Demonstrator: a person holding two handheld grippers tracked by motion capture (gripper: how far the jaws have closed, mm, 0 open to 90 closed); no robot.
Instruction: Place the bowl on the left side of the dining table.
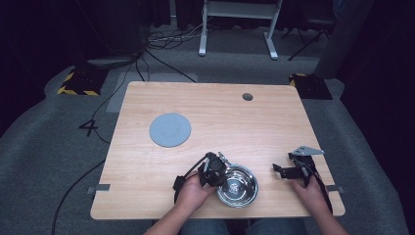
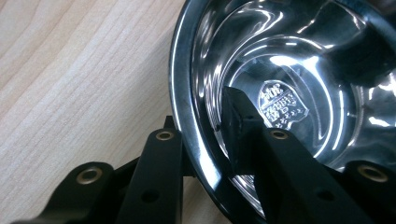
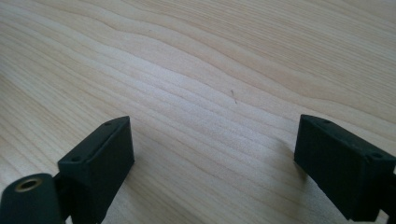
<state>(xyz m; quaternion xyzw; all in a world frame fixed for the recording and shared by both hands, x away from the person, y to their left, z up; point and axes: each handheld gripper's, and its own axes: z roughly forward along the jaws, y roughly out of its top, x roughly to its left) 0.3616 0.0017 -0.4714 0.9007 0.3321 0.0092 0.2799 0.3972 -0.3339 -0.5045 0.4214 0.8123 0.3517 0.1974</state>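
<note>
A shiny steel bowl sits near the table's front edge, with a stamped mark on its bottom. My left gripper is at the bowl's left rim, with one jaw inside the bowl and the other outside, shut on the rim. My right gripper rests low over bare wood to the right of the bowl, its jaws wide apart with nothing between them. A flat grey round disc lies on the table's left half, farther back.
The wooden table has a small round hole near its back edge. Cables trail from both grippers toward the front. Beyond the table are a desk frame and floor cables on grey carpet.
</note>
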